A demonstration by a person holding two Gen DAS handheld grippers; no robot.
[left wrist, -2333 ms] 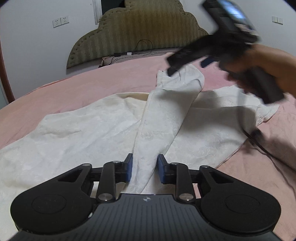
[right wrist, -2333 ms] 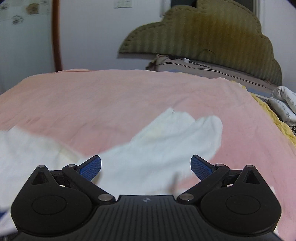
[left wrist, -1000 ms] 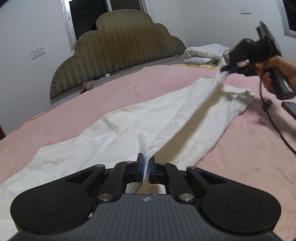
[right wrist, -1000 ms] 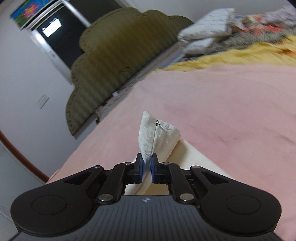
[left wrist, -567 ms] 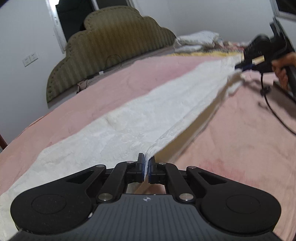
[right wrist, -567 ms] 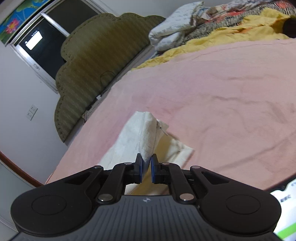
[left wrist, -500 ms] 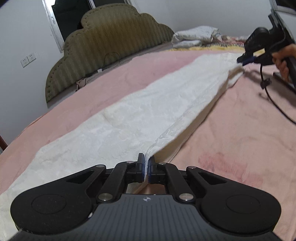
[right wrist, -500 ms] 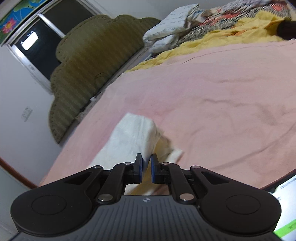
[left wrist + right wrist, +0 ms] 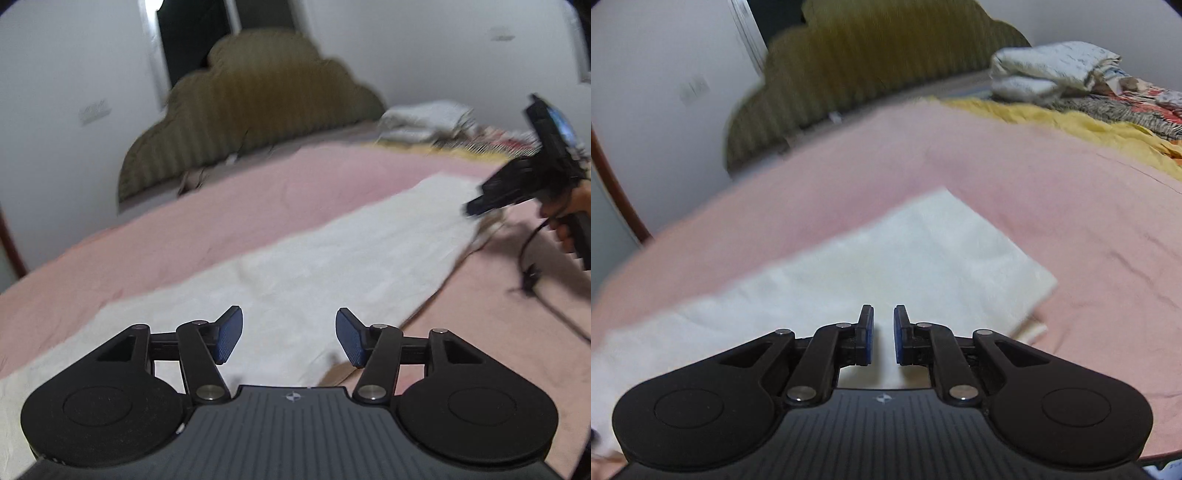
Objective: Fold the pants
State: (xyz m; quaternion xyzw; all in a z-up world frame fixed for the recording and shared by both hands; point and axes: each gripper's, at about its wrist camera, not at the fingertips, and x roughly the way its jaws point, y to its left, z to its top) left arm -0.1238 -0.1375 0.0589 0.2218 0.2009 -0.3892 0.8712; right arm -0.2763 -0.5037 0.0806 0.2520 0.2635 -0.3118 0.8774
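The white pants (image 9: pixel 314 266) lie flat on the pink bed as one long strip, one leg folded over the other. My left gripper (image 9: pixel 289 338) is wide open and empty, just above the near end of the strip. My right gripper (image 9: pixel 883 332) holds nothing and its jaws stand a small gap apart, above the pants (image 9: pixel 886 266) near their square far end. The right gripper also shows in the left wrist view (image 9: pixel 476 206), held in a hand over the far right end of the pants.
The pink bedspread (image 9: pixel 221 221) covers the bed. An olive padded headboard (image 9: pixel 258 99) stands at the back. Folded bedding (image 9: pixel 1052 70) and a yellow blanket (image 9: pixel 1089 125) lie at the far right. A black cable (image 9: pixel 532 269) trails from the right gripper.
Both grippers have let go of the pants edge they held taut. The fabric has dropped flat onto the bed. The left jaws opened wide, the right jaws a little.
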